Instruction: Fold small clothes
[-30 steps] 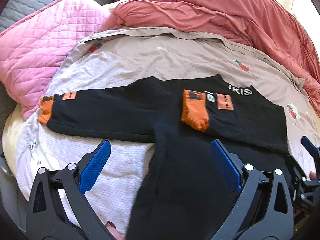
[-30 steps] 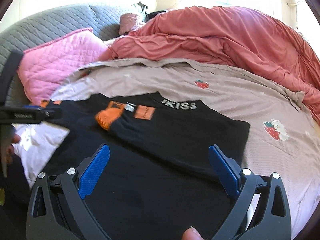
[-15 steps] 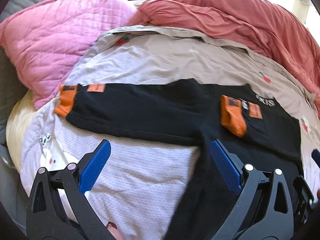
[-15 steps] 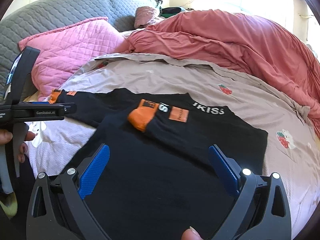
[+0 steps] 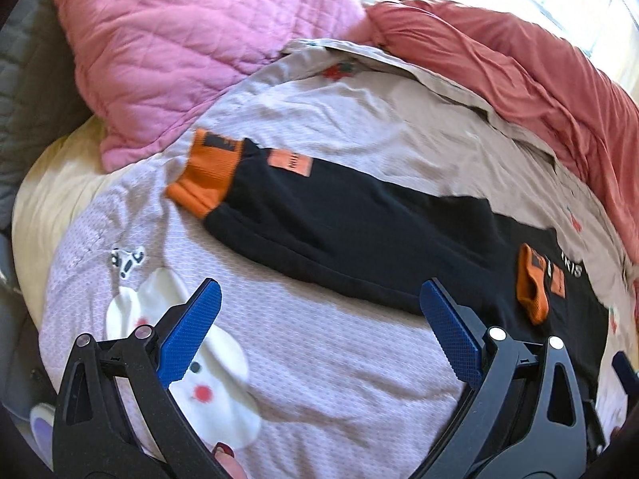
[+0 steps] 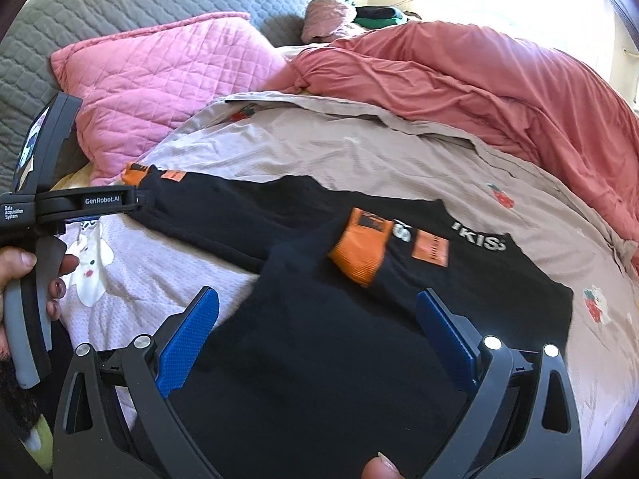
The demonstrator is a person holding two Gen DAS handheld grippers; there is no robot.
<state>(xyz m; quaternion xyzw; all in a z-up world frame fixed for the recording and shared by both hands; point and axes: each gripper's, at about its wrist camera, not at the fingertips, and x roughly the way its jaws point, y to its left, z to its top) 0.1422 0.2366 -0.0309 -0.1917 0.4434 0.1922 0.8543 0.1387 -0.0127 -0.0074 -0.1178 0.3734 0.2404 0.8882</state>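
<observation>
On the bed (image 6: pixel 279 147), over its pale mauve sheet printed with strawberries and a white rabbit, lies a small black long-sleeved top with orange ribbed cuffs (image 6: pixel 359 319), spread flat near the bed's front edge. One sleeve (image 5: pixel 319 215) stretches out straight toward the left edge of the bed, its orange cuff (image 5: pixel 207 175) just beside the quilted pink pillow (image 5: pixel 191 40); the other sleeve is folded across the chest, its cuff (image 6: pixel 361 245) resting on the black body beside the white lettering. A rumpled coral-red duvet (image 6: pixel 479 88) covers the far right of the bed. Left gripper (image 5: pixel 319 335): blue-padded fingers spread wide, above the sheet, holding nothing. Right gripper (image 6: pixel 317 343): fingers likewise spread wide, empty, above the top's body.
</observation>
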